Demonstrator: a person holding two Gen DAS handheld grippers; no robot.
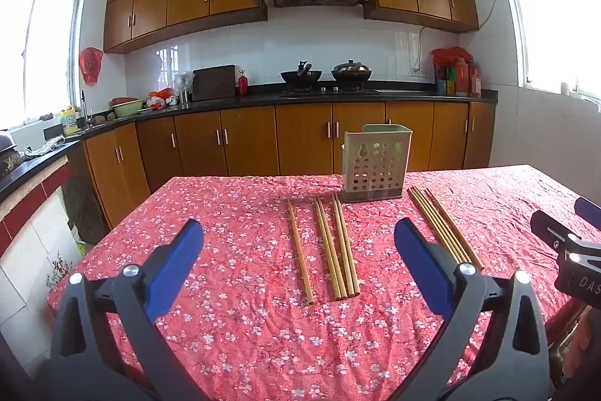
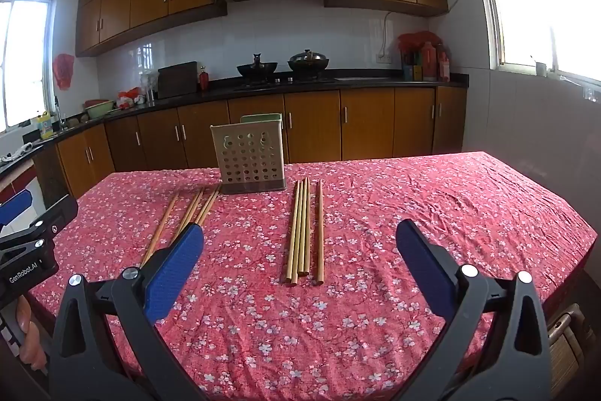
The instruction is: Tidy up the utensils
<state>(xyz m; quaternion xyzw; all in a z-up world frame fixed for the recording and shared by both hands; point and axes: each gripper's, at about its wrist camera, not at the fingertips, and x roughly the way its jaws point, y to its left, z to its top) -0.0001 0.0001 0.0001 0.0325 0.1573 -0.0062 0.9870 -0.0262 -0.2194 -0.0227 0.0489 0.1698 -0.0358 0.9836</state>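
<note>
Above the near edge of the bench, the left gripper and the right gripper hang side by side, each tilted a little downward with its blue pads spread wide and nothing between them. That stance looks like a starting one: both are well short of the work, lined up with it and ready to close on something thin.

Ahead of the left gripper lies one group of bamboo chopsticks, a single stick set slightly apart from two pairs. Ahead of the right gripper lies a second group of chopsticks, several sticks touching and one just beside them. All lie flat on the red floral tablecloth, pointing away towards the perforated utensil holder, which stands upright between the two groups at their far ends. The layout probably gives each gripper its own share to lift and drop into the holder, whose open top faces up. No chopstick is in it yet, so far as can be seen.
</note>
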